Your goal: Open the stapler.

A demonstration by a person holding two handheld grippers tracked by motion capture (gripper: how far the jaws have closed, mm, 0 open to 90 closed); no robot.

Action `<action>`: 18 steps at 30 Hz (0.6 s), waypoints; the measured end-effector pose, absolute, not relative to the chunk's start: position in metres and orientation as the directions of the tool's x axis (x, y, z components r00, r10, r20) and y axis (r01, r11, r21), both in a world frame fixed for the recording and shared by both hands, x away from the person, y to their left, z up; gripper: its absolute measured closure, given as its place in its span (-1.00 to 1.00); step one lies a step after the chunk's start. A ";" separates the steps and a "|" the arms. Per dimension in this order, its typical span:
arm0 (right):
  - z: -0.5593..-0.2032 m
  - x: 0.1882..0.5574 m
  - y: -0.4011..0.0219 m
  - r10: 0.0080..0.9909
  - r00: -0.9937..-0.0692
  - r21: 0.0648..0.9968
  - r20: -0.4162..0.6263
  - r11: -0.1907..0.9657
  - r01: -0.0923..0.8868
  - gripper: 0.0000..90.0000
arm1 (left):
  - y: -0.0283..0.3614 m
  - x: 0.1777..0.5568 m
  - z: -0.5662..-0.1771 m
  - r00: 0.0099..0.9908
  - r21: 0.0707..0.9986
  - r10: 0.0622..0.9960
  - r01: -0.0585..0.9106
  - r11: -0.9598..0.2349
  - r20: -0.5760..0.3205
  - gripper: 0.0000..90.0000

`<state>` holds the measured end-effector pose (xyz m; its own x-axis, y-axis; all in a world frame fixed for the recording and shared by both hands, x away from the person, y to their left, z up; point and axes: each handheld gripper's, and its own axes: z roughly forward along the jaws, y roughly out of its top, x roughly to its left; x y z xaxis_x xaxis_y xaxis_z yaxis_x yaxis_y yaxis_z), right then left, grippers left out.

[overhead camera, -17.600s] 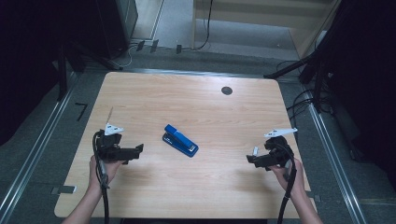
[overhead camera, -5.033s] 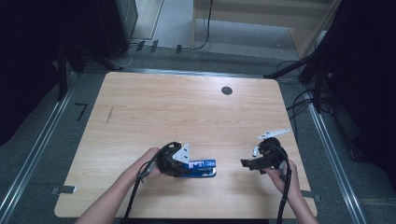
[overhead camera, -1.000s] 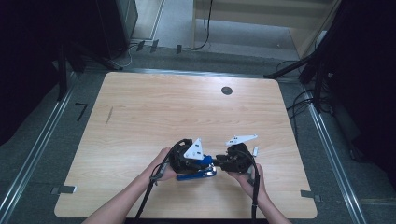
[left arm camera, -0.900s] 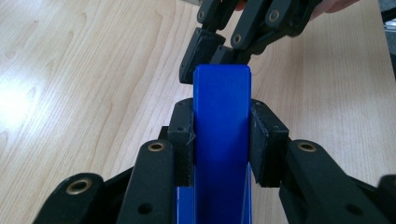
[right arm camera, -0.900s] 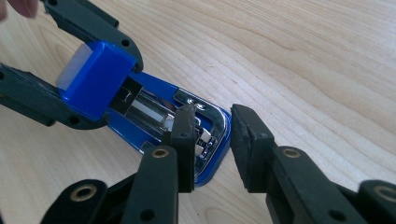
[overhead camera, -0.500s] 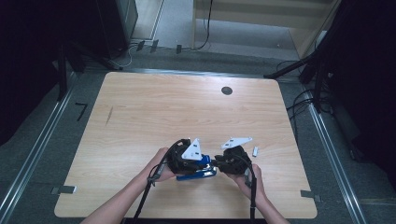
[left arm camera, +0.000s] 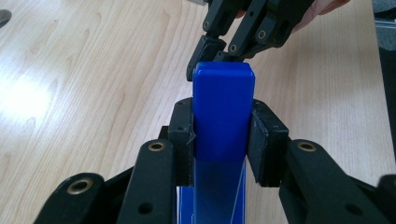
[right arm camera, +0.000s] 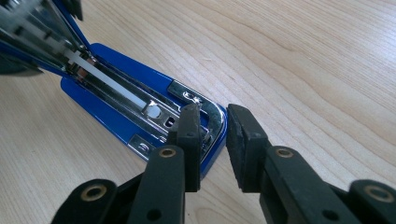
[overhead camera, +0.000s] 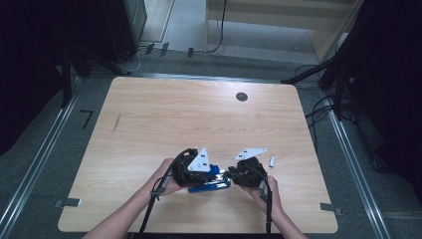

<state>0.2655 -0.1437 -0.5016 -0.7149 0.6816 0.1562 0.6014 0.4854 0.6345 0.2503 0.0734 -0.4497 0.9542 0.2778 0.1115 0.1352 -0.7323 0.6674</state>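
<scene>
Forearms enter from the table's near edge in the high view, and the two hands meet at a blue stapler (overhead camera: 211, 183) lying near that edge, a little left of the middle of the table (overhead camera: 199, 114). The left gripper (overhead camera: 191, 172) is clamped on the stapler's blue top arm: in the left gripper view its two pads press flat against both sides of the arm (left arm camera: 223, 116), whose squared end sticks out just beyond the fingers (left arm camera: 182, 140). The right gripper (overhead camera: 238, 175) comes in from the other side, its tip at the stapler's front end. In the right gripper view the stapler is hinged open, the top arm lifted away at the upper left and the base (right arm camera: 140, 107) flat on the wood with its metal channel and rounded chrome front plate bared. The right gripper's jaws have just been closing and now straddle the front rim of the base: the left finger (right arm camera: 189, 135) rests on the chrome inside the rim, the right finger stands just outside the blue edge, with a narrow gap showing there, so the pads are not yet pressed on both sides. Beyond the right hand a small pale object (overhead camera: 271, 161) lies on the wood, and farther off a dark round hole (overhead camera: 242, 96) sits near the far edge.
</scene>
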 end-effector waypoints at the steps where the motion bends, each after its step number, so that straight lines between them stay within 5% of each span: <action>1: -0.502 0.265 -0.143 0.681 -0.716 0.637 0.153 0.486 0.598 0.74 | 0.075 0.250 -0.449 0.954 0.670 0.279 0.135 -0.730 0.111 0.49; 18: -0.501 0.263 -0.142 0.681 -0.718 0.633 0.146 0.494 0.597 0.81 | 0.091 0.244 -0.442 0.951 0.666 0.292 0.152 -0.730 0.103 0.49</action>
<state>0.2635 -0.1416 -0.5013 -0.7179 0.6807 0.1459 0.5966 0.4936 0.6328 0.2444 0.0913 -0.4416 0.9510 0.2916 0.1030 0.1517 -0.7303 0.6661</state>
